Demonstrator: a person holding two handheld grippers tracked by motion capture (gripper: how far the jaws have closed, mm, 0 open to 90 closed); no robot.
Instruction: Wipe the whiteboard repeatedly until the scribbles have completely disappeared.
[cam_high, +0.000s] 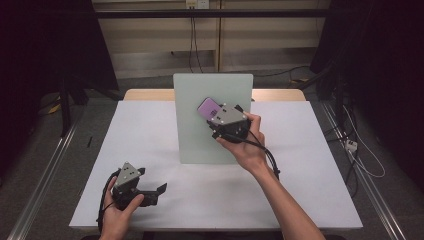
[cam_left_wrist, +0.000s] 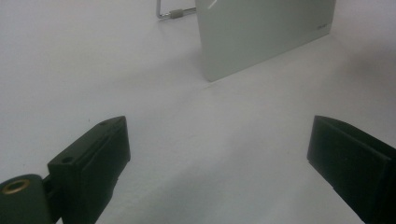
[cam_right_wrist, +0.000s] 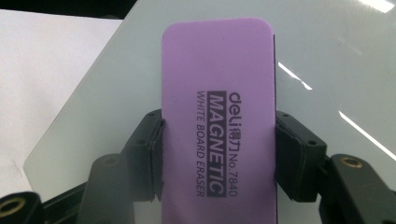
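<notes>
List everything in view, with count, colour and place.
Whiteboard eraser: one, purple, clamped in the right gripper in front of the board.
Board: one, pale green-white, upright at table centre.
Table: one, white top, wooden far edge.
Metal stand: one, silver, behind the board.
Cables: several, black, on the far wall and floor.
Right gripper: one, black, shut on the eraser.
Left gripper: one, black, open, low over the table's near left.

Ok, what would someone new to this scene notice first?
Probably the purple magnetic whiteboard eraser, clamped by its long sides in the right gripper and held in front of the pale green upright board at the middle of the white table. Next, the left gripper near the table's front left edge, jaws wide open on nothing.
</notes>
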